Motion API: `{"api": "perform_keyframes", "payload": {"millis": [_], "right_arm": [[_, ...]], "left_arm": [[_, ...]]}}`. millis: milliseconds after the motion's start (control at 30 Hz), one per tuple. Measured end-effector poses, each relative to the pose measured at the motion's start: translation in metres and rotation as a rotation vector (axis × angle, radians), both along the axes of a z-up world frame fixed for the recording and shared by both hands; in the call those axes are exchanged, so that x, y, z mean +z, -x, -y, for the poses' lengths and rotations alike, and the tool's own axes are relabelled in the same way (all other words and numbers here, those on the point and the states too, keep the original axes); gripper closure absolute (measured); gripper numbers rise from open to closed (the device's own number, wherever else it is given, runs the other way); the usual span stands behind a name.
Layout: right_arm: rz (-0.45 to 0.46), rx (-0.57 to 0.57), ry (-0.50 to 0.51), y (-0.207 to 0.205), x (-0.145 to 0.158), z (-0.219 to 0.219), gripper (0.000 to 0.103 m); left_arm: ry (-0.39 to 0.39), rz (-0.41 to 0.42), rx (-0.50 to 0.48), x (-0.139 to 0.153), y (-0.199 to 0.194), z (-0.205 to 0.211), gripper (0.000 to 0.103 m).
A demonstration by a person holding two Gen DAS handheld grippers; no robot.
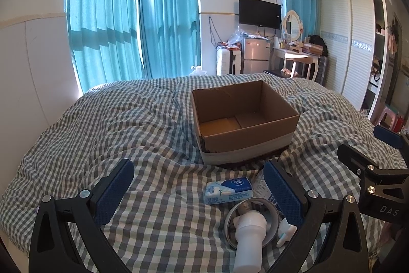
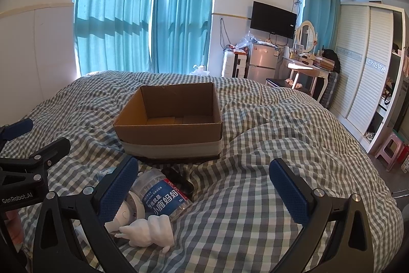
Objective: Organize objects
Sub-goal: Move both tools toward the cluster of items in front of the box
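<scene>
Both grippers hover low over the checked duvet (image 1: 76, 134), and both stand spread wide with nothing between the blue pads. Between the fingers of my left gripper (image 1: 202, 192) lie most of the loose things: a small tissue pack (image 1: 228, 189) flat on the cloth, and nearer to me a white plastic fitting (image 1: 249, 239) with a round collar, its tube pointing back toward me. My right gripper (image 2: 204, 192) has only bare duvet between its fingers; just beside its left pad lie a clear round jar with a blue and red label (image 2: 163, 198) on its side and a white ridged figurine (image 2: 150, 229) in front of it.

Beyond them all stands the open cardboard box (image 1: 245, 142), seemingly empty, seated in the soft bedding. I judge that everything belongs in there.

The tissue pack should be light and squashy, with a slick wrapper; I would pinch it across its short width, gently, so it does not squirt out. The fitting looks rigid and light, but it is round and smooth, so the straight tube is the safer hold, not the flared collar. The jar is likely thin plastic that can roll on this yielding surface; I would close across its body near the label. The figurine's ridges ought to give good purchase, though its thin parts may be brittle.
</scene>
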State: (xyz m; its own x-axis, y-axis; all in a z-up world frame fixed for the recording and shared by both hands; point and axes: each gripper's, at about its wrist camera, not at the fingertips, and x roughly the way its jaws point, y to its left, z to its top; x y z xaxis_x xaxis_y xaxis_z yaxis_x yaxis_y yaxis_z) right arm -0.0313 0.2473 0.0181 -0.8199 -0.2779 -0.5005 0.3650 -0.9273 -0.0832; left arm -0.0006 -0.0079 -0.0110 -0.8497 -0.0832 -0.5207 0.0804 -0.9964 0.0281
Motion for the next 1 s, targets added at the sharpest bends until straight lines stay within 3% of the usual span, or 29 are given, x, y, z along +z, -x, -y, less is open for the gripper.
{"api": "perform_keyframes", "payload": {"millis": [1000], "right_arm": [[0.006, 0.079, 0.004, -0.008, 0.012, 0.001, 0.000]], "left_arm": [[-0.041, 0.013, 0.006, 0.003, -0.003, 0.003, 0.000]]}}
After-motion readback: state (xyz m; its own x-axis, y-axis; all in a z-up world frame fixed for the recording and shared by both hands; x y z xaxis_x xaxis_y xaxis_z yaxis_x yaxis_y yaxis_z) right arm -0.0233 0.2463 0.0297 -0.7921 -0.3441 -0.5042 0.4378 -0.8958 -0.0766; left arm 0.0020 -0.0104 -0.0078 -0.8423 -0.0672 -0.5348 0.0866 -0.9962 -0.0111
